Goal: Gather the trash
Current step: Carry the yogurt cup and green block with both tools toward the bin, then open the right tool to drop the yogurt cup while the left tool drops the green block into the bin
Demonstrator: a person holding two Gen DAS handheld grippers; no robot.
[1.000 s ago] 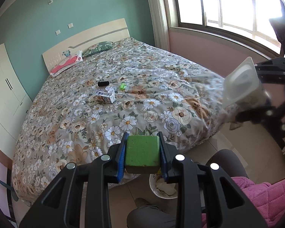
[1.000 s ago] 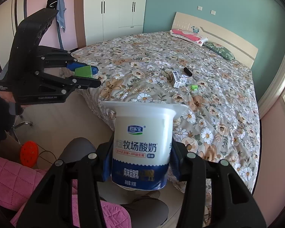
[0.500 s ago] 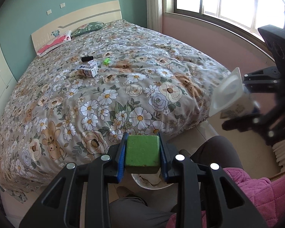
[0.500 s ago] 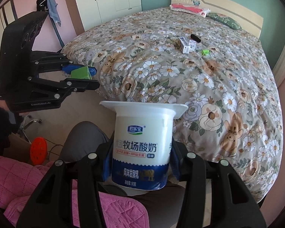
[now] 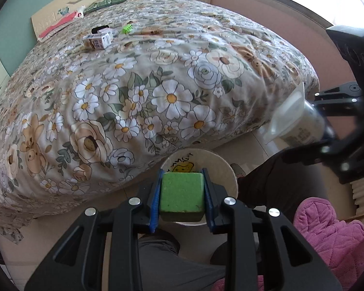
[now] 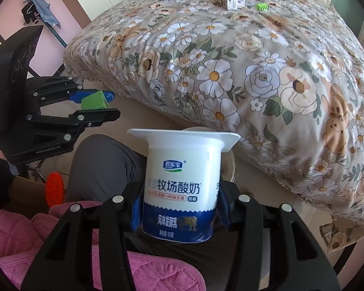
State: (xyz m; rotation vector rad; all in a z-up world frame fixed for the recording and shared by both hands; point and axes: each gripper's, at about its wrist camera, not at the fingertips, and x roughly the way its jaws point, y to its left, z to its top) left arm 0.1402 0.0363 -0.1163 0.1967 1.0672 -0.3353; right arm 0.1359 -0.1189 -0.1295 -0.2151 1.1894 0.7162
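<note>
We see a green cube (image 5: 181, 193) and an upright white-and-blue yogurt cup (image 6: 182, 189) just above the round bin (image 5: 227, 169) beside the bed (image 5: 133, 84).

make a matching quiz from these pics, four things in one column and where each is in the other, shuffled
Things:
1. green block
2. yogurt cup
3. carton
4. bin

Places:
A. on the floor by the bed
B. in the right hand-held gripper
C. lying on the bedspread
D. in the left hand-held gripper

Pairs: 1-D, 2-B, 3-C, 4-A
</note>
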